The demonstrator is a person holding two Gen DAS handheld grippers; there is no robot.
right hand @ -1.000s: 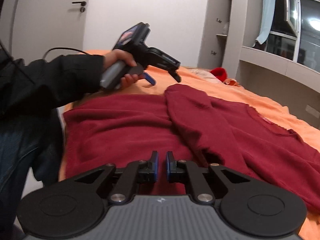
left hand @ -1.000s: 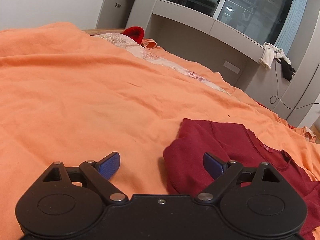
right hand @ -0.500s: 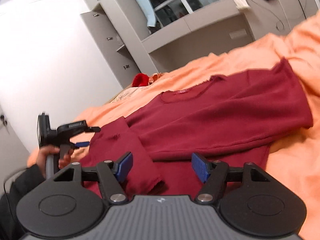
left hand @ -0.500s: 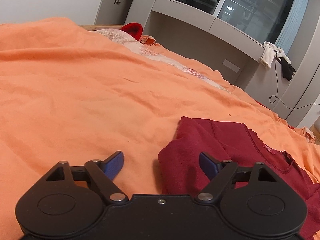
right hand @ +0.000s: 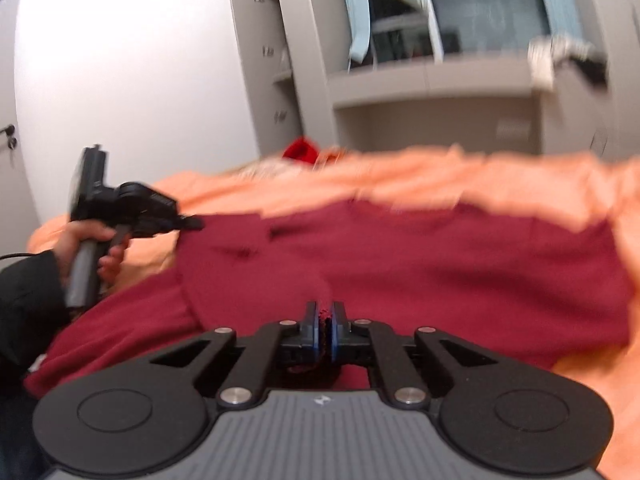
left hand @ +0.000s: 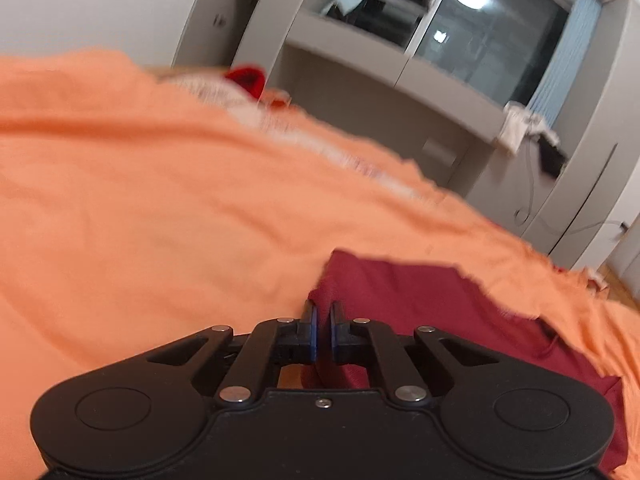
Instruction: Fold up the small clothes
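Dark red sweater [right hand: 420, 264] lies spread across the orange bedspread [left hand: 160, 200], taking up the near side of the bed; both views are motion-blurred. In the right wrist view a folded-over flap of the sweater sits on its left part, and the garment's far edge runs along the orange cover.

Right gripper [right hand: 325, 322] — jaws nearly together, a pinch of red knit visible between the blue pads, so it is clamped on the sweater at its near edge. Left gripper [left hand: 322, 320] — jaws likewise drawn narrow, with the sweater's left edge bunched up between and just ahead of the pads; it grips that fabric. The same left gripper shows in the right wrist view, held in the person's left hand [right hand: 86, 248], its tip at the sweater's left corner.

Farther off: a bright red item [left hand: 246, 80] at the head of the bed, grey built-in shelves [left hand: 380, 64], a dark window [left hand: 492, 36] with a reflected lamp, white cloth [left hand: 516, 128] hanging on the ledge.
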